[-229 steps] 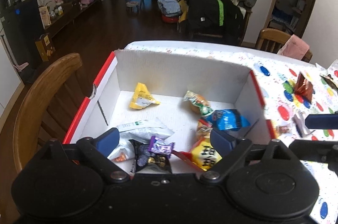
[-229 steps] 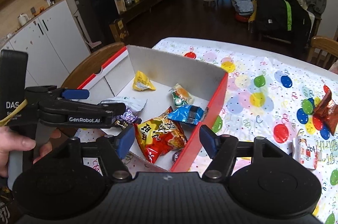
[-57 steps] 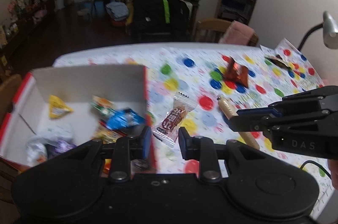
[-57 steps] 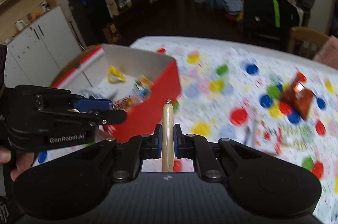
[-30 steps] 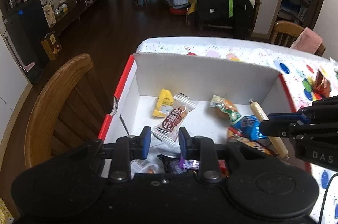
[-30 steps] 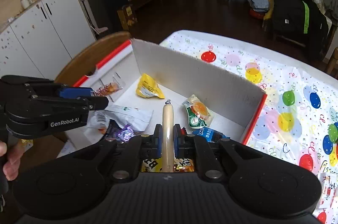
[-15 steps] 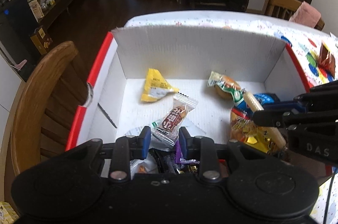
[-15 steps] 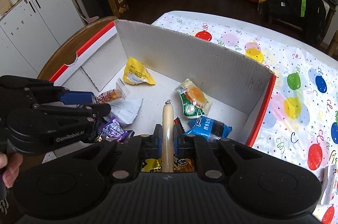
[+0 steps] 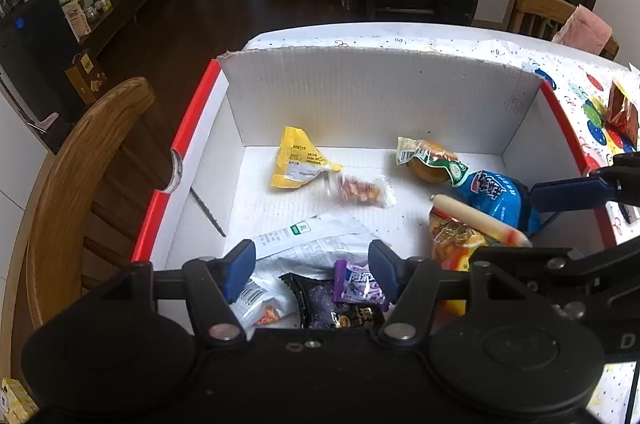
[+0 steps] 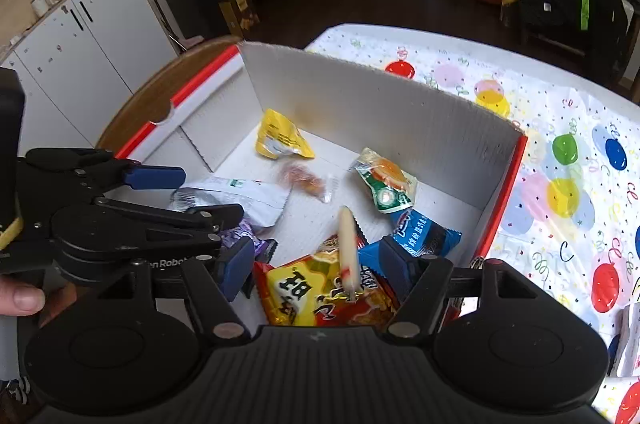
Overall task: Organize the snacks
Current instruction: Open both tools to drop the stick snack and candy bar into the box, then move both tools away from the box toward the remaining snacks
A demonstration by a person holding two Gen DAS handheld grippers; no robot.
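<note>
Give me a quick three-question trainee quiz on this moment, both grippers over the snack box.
1. True or false: the left gripper is open and holds nothing.
2. Which packet lies nearest the box's far left corner? A yellow packet; B blue packet; C purple candy.
3. Fill in: the sausage stick lies blurred above the ___ packet.

Key: 1 true. 2 A. 3 red and yellow; the right gripper is open too.

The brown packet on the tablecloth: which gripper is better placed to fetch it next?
Probably the right gripper: open and on the box side nearest the brown packet. The left gripper sits farther.
</note>
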